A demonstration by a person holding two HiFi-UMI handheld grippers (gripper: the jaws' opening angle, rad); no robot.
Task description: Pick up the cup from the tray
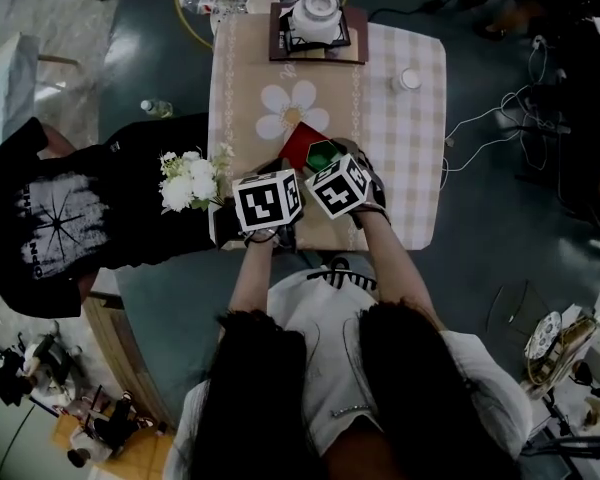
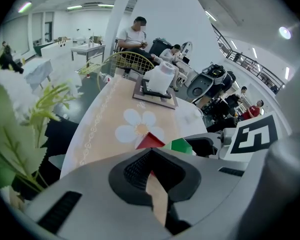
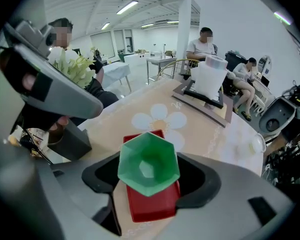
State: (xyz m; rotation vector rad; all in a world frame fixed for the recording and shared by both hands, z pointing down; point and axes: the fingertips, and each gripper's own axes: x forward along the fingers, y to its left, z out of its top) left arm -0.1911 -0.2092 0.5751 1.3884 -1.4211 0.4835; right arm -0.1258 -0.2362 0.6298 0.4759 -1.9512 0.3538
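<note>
Green and six-sided, the cup (image 3: 149,165) is clamped between the jaws of the right gripper (image 3: 150,181) over the red tray (image 3: 152,209); whether it is lifted cannot be told. Its empty hollow is shown only in the right gripper view. In the left gripper view just a corner of cup and tray is caught beyond the left gripper (image 2: 152,176), whose jaws are drawn almost together on nothing. In the head view a white pot (image 1: 315,13) is carried on a dark tray (image 1: 358,43).
</note>
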